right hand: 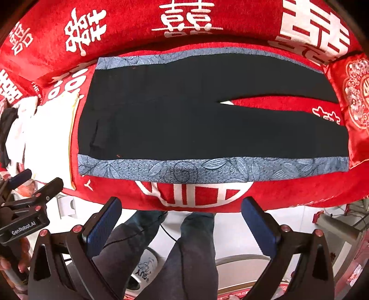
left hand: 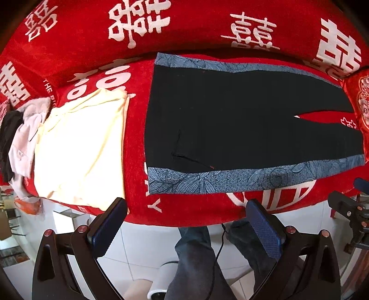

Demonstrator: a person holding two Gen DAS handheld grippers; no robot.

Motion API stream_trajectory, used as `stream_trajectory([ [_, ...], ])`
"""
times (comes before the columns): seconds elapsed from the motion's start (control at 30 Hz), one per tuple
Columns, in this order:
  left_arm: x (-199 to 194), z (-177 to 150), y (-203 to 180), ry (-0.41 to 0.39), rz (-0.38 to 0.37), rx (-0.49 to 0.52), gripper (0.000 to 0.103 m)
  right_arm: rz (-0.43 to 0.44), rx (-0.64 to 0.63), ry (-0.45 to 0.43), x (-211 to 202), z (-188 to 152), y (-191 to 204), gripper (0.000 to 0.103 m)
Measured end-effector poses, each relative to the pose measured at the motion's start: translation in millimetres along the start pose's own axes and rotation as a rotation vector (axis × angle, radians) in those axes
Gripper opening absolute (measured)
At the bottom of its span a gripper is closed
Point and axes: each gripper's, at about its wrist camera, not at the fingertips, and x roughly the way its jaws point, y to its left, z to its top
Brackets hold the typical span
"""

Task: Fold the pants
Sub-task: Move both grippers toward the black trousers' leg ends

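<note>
Pants (right hand: 207, 110) flat on red sofa (left hand: 184, 27); left gripper (left hand: 184, 221), right gripper (right hand: 182, 219) hover before edge, jaws apart, empty.

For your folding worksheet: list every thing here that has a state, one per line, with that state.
pants: spread flat, unfolded, legs apart
cream garment: folded, beside the pants
clothes pile: crumpled
left gripper: open, holding nothing
right gripper: open, holding nothing

Matt cloth pants (right hand: 207, 115) (plush red cover (right hand: 196, 13))
</note>
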Motion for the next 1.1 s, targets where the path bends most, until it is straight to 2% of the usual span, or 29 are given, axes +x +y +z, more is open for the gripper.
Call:
stream_trajectory([
  [0.63, -27, -35, -61, 0.004, 0.034, -0.083, 0.103, -0.008, -0.142, -0.005, -17, -12, -53, 0.103],
  [1.1, -19, -35, -64, 0.005, 0.057, -0.094, 0.103, -0.008, -0.129, 0.016, -8, -10, -62, 0.103],
])
